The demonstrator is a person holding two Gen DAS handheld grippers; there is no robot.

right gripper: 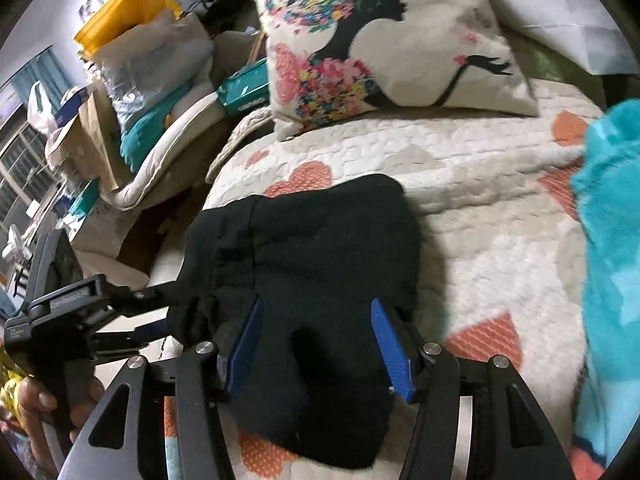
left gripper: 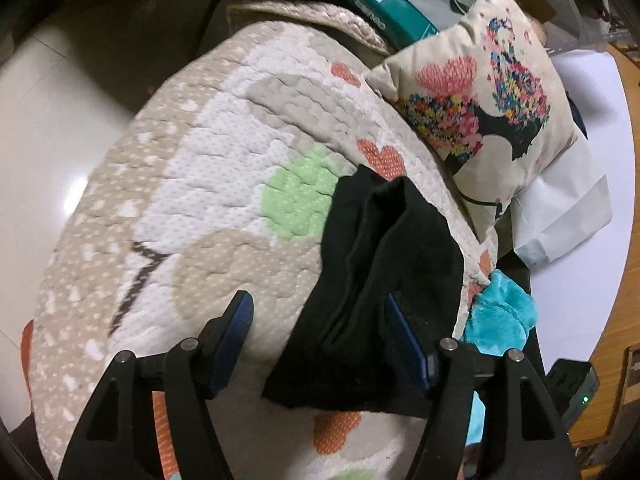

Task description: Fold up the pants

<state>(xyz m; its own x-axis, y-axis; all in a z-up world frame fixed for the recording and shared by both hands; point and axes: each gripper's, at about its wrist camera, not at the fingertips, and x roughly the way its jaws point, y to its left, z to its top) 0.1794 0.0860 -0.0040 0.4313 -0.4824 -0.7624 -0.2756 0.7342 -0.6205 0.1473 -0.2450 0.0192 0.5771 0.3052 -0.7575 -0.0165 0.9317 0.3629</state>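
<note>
Two hand-held grippers are over the bed, and both are spread wide with nothing clamped. The black pants (right gripper: 308,264) lie bunched into a compact folded bundle on the quilted bedspread (right gripper: 472,216), the one with orange hearts and a green patch. From the right wrist view, the right hand-held gripper (right gripper: 318,344) straddles the near edge of the bundle, blue pads either side of the cloth, jaws apart. The left hand-held gripper (left gripper: 318,338) is open too: its right pad sits against the pants (left gripper: 384,280), its left pad out over bare quilt. In the right view that left tool shows at the bundle's left edge, but whether it touches is unclear. A floral cushion (right gripper: 380,44) rests beyond the pants, well apart. A turquoise fleece (right gripper: 612,264) lies off to the right on the bedspread.
</note>
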